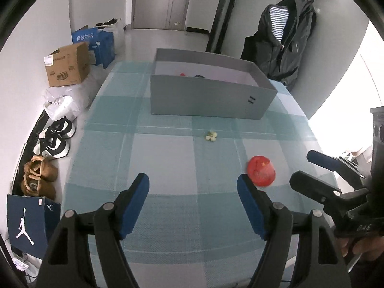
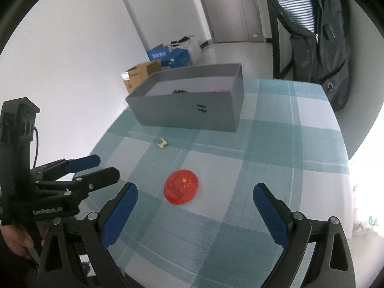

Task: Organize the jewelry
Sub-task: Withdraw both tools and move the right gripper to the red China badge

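A round red badge (image 1: 261, 171) with yellow stars lies on the checked tablecloth; it also shows in the right wrist view (image 2: 181, 186). A small pale yellow flower piece (image 1: 211, 135) lies further back, also seen in the right wrist view (image 2: 162, 142). A grey open box (image 1: 206, 98) stands at the back with small dark and red items inside; it shows in the right wrist view too (image 2: 189, 112). My left gripper (image 1: 193, 187) is open and empty, left of the badge. My right gripper (image 2: 194, 196) is open and empty, just short of the badge.
The green and white checked tablecloth (image 1: 168, 158) covers the table. Cardboard and blue boxes (image 1: 68, 64), shoes (image 1: 54, 139) and a Jordan box (image 1: 26, 225) sit on the floor at left. A dark jacket (image 1: 283, 38) hangs at the back right.
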The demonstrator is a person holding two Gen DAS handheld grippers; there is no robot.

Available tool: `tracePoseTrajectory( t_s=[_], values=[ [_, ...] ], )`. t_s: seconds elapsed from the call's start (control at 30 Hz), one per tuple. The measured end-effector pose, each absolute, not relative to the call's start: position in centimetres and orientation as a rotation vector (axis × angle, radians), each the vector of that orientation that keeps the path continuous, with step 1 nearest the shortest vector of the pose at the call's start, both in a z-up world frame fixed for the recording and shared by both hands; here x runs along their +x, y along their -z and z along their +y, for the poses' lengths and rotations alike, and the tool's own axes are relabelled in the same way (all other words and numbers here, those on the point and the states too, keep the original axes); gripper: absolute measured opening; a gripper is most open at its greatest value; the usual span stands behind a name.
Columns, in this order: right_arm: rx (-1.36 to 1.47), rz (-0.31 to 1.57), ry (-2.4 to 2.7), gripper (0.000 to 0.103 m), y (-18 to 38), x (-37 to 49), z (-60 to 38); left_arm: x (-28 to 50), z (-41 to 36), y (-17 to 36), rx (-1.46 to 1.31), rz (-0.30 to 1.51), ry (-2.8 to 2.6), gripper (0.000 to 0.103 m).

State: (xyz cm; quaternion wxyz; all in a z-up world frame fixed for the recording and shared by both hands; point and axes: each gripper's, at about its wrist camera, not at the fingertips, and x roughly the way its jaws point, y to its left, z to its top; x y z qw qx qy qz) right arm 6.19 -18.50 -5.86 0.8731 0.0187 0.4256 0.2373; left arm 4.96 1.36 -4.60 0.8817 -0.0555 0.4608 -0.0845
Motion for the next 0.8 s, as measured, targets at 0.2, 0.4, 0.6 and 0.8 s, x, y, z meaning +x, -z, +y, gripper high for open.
tracePoseTrajectory(
  t_s=[0.2,0.4,0.6,0.8],
  values=[
    [-0.013,0.890,-0.499,0.097,6.2,6.0,-17.2,4.6,2.0,4.3,-0.142,0.950,0.174,0.074],
    [-0.058,0.907,-0.494,0.096,7.0,6.0,-15.8,4.1,2.2,4.1,-0.160,0.916,0.173,0.074],
    [-0.118,0.910,-0.448,0.095,7.7,6.4,-14.6,4.4,3.3,4.4,-0.198,0.931,0.159,0.074],
    [-0.247,0.894,-0.402,0.071,8.5,6.6,-12.9,4.6,3.8,4.4,-0.220,0.932,0.152,0.074]
  ],
)
